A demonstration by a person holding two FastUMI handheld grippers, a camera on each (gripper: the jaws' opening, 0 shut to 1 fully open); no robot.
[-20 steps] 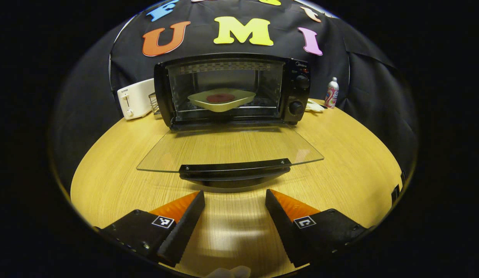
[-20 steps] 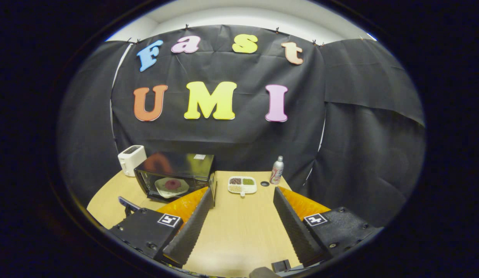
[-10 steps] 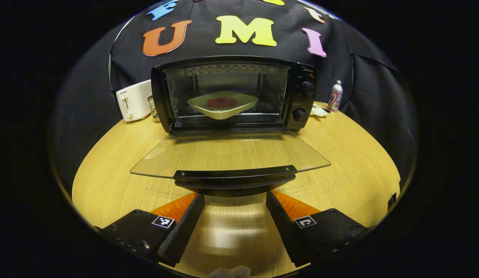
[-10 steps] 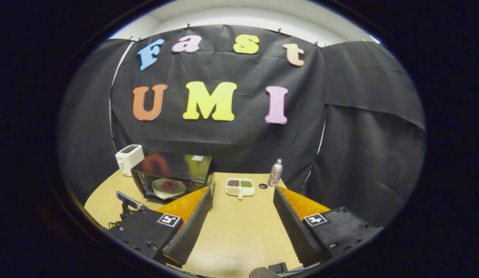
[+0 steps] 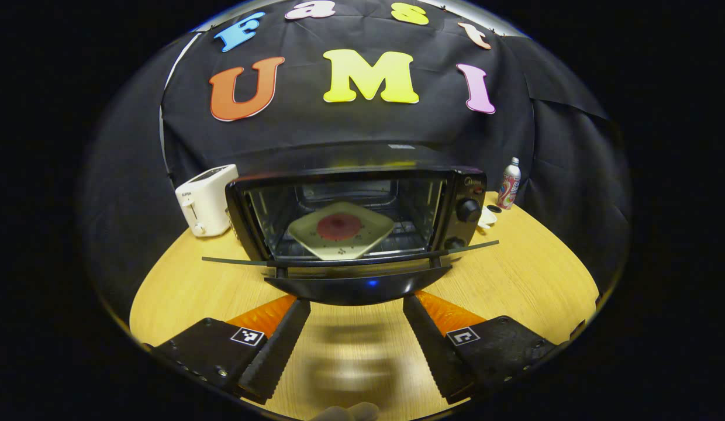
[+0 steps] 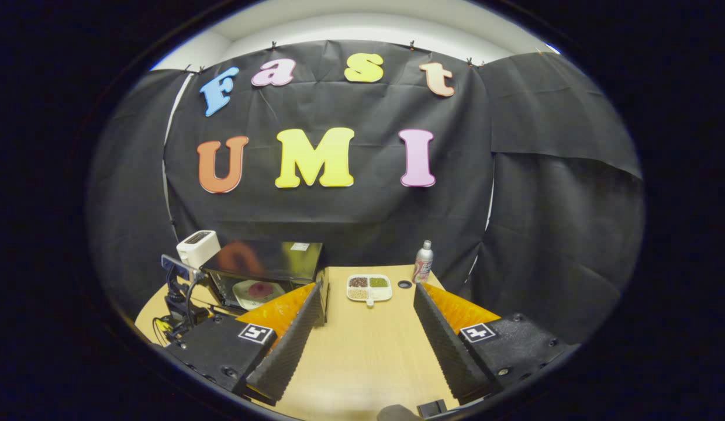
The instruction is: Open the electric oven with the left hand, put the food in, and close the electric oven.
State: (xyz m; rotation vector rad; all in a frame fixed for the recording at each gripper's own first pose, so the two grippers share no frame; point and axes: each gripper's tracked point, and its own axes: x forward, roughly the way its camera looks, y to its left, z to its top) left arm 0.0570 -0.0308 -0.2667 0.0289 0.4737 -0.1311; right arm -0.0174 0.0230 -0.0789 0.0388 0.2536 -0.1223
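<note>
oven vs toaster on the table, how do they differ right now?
The oven is black, wide and glass-fronted; the toaster is white, narrower and solid-sided. The oven's door hangs open with a plate of food inside; the toaster shows nothing in it. The oven sits centre, ahead of the left hand-held gripper; the toaster stands beside it. Both rest on the wooden table.

The left gripper [image 5: 356,345] points forward, its 2 fingers spread wide with nothing between them. The right gripper [image 6: 365,339] is likewise held level, its jaws parted and gripping nothing.
</note>
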